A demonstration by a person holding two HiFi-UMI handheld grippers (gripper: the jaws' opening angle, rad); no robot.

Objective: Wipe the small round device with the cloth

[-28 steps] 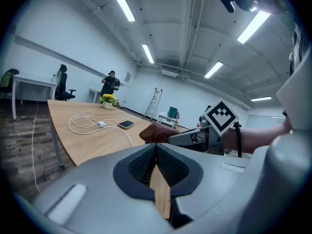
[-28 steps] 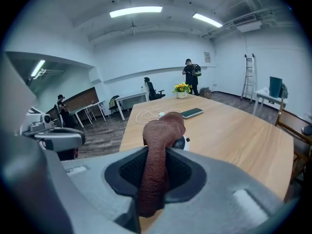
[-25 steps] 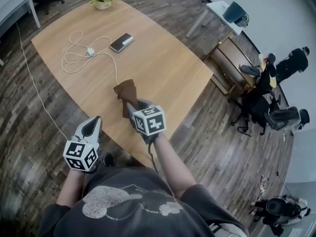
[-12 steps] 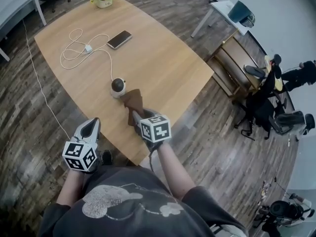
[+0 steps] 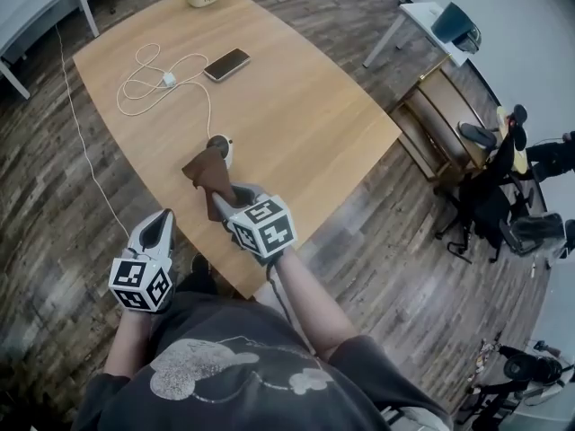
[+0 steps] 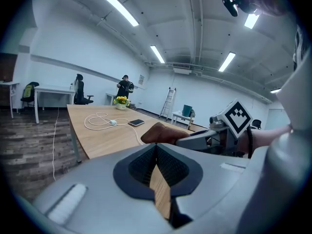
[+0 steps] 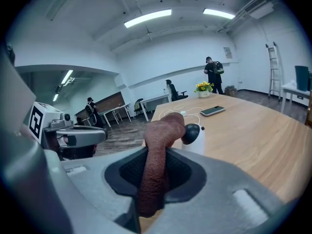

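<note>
Round device (image 5: pixel 221 144) is seen in the head view standing toward the near edge of the table (image 5: pixel 305 124), partly covered by the brown cloth (image 5: pixel 207 169), which is clamped in the right gripper (image 5: pixel 226 203). The left gripper (image 5: pixel 160 227) is held off the table's edge, close to the person's body. A phone (image 5: pixel 226 64) and a white cable (image 5: pixel 148 83) lie well apart, farther up the table.

In the left gripper view, the left gripper (image 6: pixel 156 147) is seen with its jaws pressed together at the tips, and nothing is held.

In the right gripper view, the right gripper (image 7: pixel 155 165) is seen closed on the cloth (image 7: pixel 156 179), whose bunched free end is laid against the dark dome of the round device (image 7: pixel 193 136).

Wiping is judged to be in hand. For the next move, the cloth must be drawn over the dome with light pressure, since the device is not steadied and could be pushed or tipped.
</note>
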